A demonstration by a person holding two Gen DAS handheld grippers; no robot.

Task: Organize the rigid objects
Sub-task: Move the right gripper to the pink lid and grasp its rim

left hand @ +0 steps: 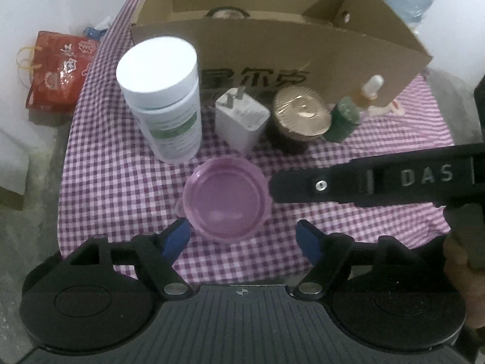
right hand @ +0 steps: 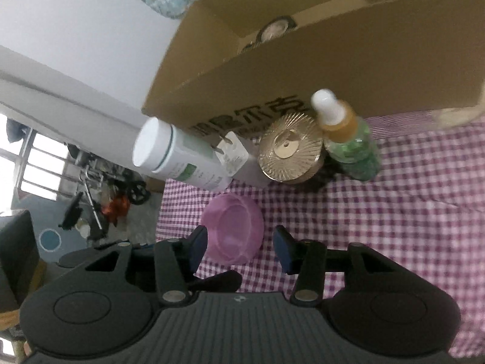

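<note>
The left claw stands apart and grips nothing; in the left wrist view we see the pink bowl at lower centre, just ahead of its blue fingertips. The right claw is also apart and empty, with the same bowl just past its tips at lower centre of the right wrist view; no pad presses on it.

We judge the step in hand to be the approach to the first pick. On the checked surface, across mid-frame, a white bottle, a white charger, a gold-lidded jar and a green dropper bottle stand in a row before the cardboard box, which fills the upper frame.

The next move calls for one claw to straddle the bowl's rim, clamp, then lift it clear of the row and over the box wall.
</note>
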